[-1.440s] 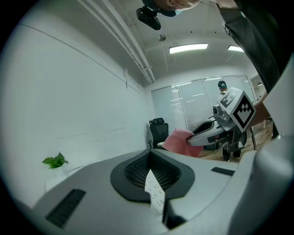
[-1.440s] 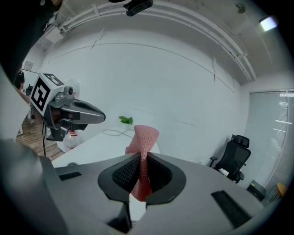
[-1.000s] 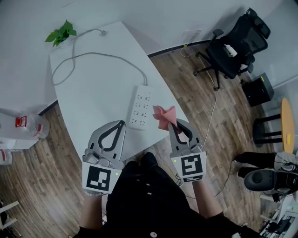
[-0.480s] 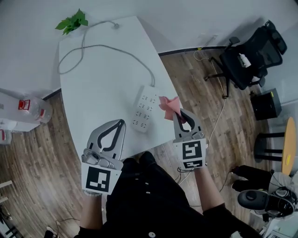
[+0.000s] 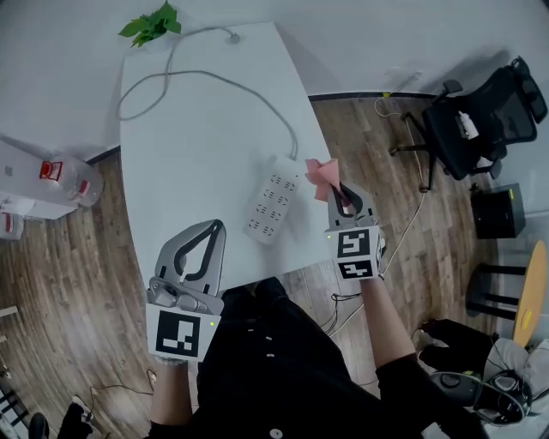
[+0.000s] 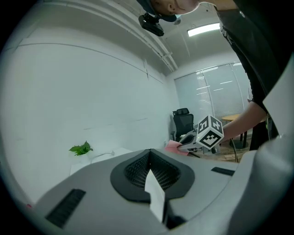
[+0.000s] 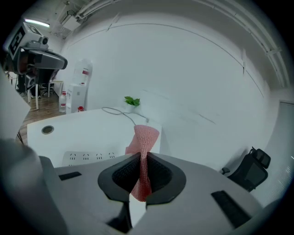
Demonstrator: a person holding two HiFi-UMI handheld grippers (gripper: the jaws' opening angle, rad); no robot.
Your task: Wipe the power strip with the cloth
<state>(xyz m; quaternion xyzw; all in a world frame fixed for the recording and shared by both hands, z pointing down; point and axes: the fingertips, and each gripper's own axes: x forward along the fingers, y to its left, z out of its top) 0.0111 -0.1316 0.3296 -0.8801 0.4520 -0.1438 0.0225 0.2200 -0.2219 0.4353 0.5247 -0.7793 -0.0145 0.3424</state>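
A white power strip (image 5: 274,199) lies near the right edge of the white table (image 5: 189,137), its grey cable (image 5: 206,79) looping back toward the far end. My right gripper (image 5: 340,190) is shut on a pink cloth (image 5: 322,176), held just right of the strip, over the table edge. In the right gripper view the cloth (image 7: 143,151) stands pinched between the jaws, with the power strip (image 7: 87,157) low on the left. My left gripper (image 5: 211,228) is shut and holds nothing, near the table's front edge. The left gripper view shows the right gripper (image 6: 181,140) with its cloth (image 6: 173,146).
A green plant (image 5: 153,24) sits at the table's far corner. A black office chair (image 5: 489,111) stands on the wood floor at right. Water bottles (image 5: 60,180) stand left of the table. A round cable hole (image 7: 47,130) is in the tabletop.
The view has shifted, so the table sits higher and further left. My right gripper with the cloth has moved forward, closer to the power strip's right side. The left gripper stays shut.
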